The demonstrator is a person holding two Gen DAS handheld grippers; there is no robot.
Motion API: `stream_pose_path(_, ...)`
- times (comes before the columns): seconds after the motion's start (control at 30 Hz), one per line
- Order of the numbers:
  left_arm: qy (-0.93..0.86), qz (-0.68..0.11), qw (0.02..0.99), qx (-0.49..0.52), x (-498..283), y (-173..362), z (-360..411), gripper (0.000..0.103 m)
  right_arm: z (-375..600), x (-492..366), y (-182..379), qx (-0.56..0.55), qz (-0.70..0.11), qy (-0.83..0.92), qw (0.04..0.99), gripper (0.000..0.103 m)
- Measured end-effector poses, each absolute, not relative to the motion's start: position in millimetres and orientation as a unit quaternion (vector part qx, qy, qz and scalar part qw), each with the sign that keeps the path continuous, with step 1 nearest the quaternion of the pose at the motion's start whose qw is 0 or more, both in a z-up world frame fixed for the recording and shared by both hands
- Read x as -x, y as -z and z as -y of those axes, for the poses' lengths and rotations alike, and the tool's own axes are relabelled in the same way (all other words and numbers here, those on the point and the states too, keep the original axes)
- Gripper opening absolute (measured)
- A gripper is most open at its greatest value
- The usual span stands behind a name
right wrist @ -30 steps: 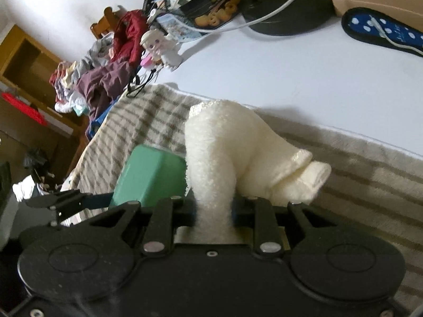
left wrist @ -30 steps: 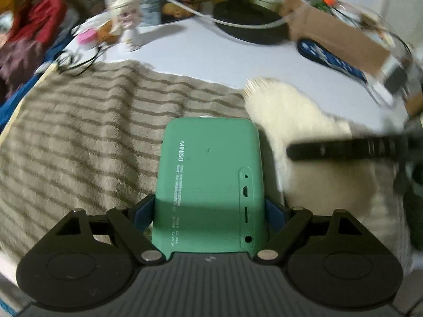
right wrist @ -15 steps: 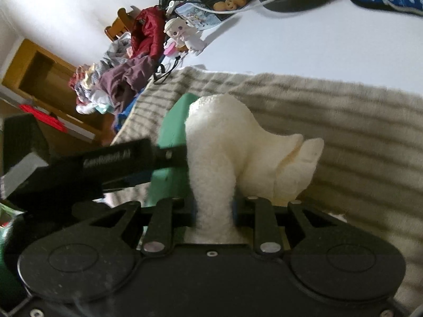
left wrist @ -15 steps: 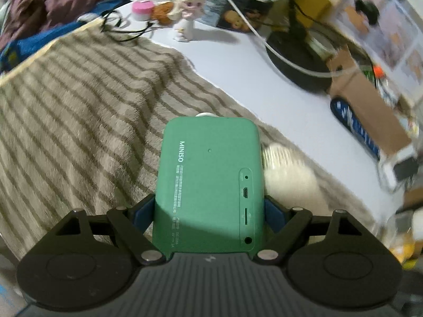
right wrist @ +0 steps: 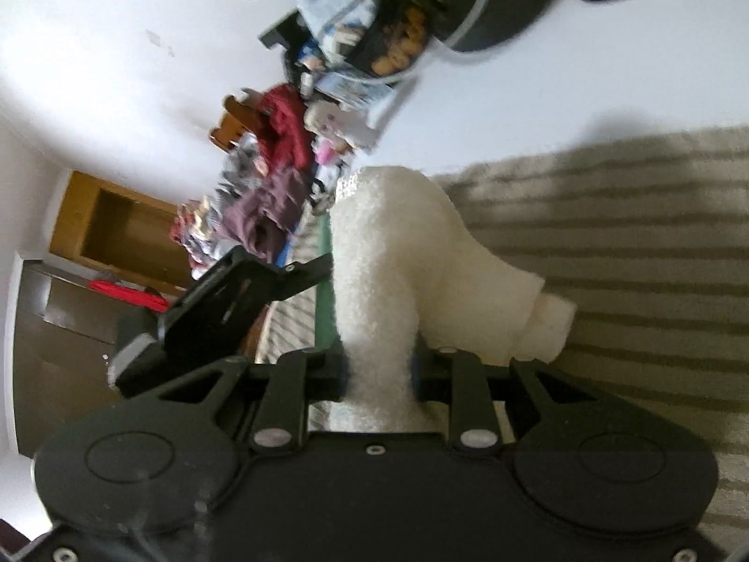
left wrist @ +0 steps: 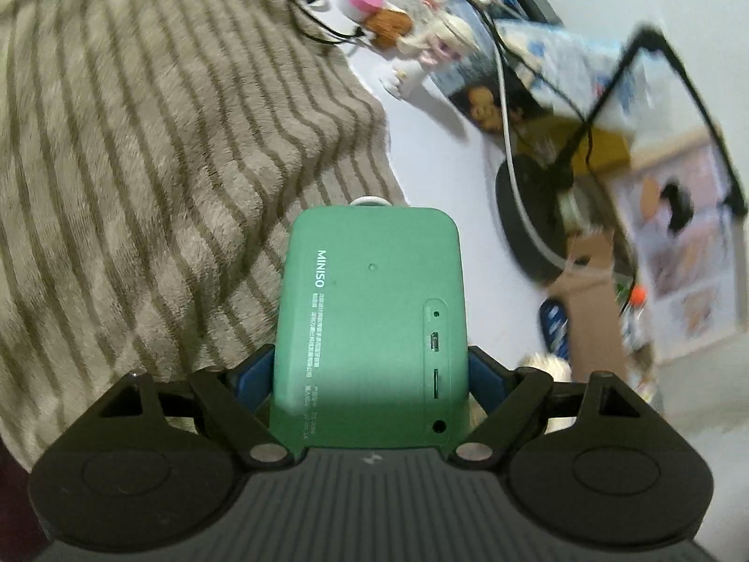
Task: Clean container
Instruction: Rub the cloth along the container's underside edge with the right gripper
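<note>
Both views are fisheye, bending straight lines hard toward the rims and leaving dark corners. The left wrist view is evenly, softly lit; the green box (left wrist: 370, 328) is sharp with a shadow band across its near end, while clutter from 1 to 3 o'clock smears with motion blur. The right wrist view is brighter: the wall (right wrist: 117, 47) at 10 o'clock is nearly blown out. The white cloth (right wrist: 388, 262) casts a soft shadow onto the striped towel (right wrist: 632, 257) toward 1 o'clock. Objects at 12 o'clock are streaked and unfocused.
</note>
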State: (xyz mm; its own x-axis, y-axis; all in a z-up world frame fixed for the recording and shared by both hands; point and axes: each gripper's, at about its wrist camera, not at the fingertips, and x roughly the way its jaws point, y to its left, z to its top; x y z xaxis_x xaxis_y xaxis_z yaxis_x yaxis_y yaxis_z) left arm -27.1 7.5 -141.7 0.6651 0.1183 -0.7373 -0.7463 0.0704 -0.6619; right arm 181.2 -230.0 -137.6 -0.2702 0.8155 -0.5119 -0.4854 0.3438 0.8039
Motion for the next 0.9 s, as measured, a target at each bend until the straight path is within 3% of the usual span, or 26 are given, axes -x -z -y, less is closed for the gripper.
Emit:
stream_pose_path(0.2,-0.306,-0.206,0.642,0.672,36,150,-22,0.084,215,-160,105,-0.089,-0.499,-0.593,0.625,0.022)
stream_pose_path(0.67,-0.299,-0.092,0.528,0.790,63,171,-33,0.084,183,-69,62,0.222,-0.185,-0.694,0.659,0.022)
stream_pose_path(0.9,-0.286,-0.055,0.490,0.821,71,180,-34,0.084,183,-60,61,0.276,-0.126,-0.715,0.629,0.022)
